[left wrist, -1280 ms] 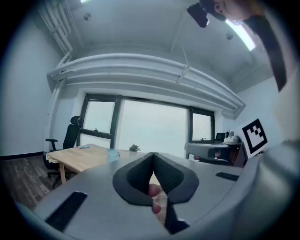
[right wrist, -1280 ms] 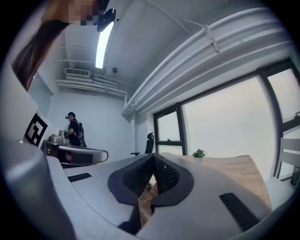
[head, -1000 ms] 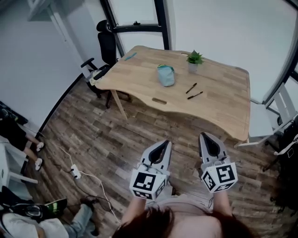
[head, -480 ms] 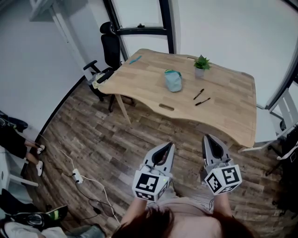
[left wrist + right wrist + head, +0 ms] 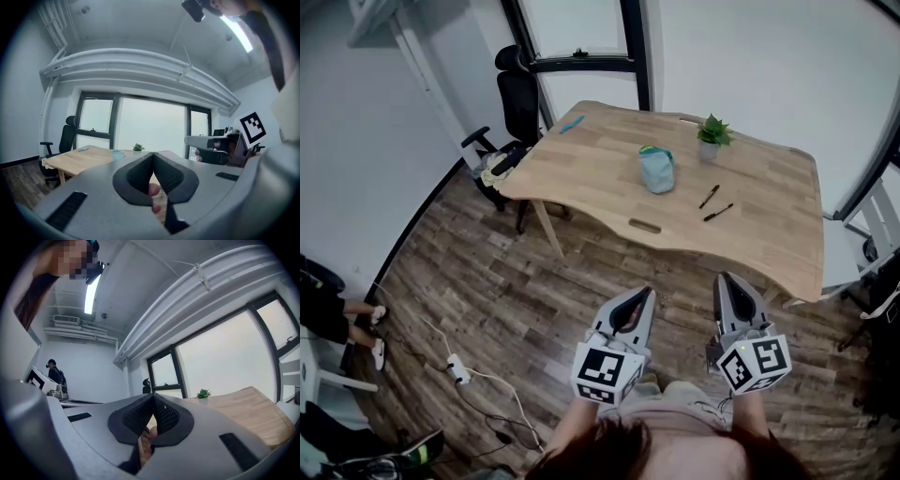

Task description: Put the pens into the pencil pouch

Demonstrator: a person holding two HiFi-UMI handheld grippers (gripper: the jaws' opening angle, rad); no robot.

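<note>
At the far left a black office chair (image 5: 517,103) stands against the corner of the wooden tabletop (image 5: 581,178), and a small blue object (image 5: 572,123), too small to name, lies near that corner. Towards the middle of the tabletop sits the teal pencil pouch (image 5: 656,171); from here I cannot tell whether its mouth is open. To its right a small potted plant (image 5: 712,136) stands near the back edge. In front of the plant lie the two black pens, one (image 5: 709,196) nearer the pouch and the other (image 5: 718,213) just beside it. Both are apart from the pouch and neither is inside it.

Lower in the head view, over the wood-pattern floor (image 5: 534,300), the person holds both grippers out level, well apart from the tabletop. The left gripper (image 5: 643,296) has its jaws pressed together with nothing between the pads, as its own view confirms (image 5: 153,157). The right gripper (image 5: 727,283) is likewise closed and empty (image 5: 153,399).

The task looks to be at its very beginning: the approach to the tabletop, with no pen picked up. The next move probably calls for getting within reach of the near edge and then opening the jaws. The right gripper is better placed for the pens. The left may be needed to steady the pouch or hold its mouth open. The pens are thin and lie flat, so the jaws will need to close low across the barrel.
</note>
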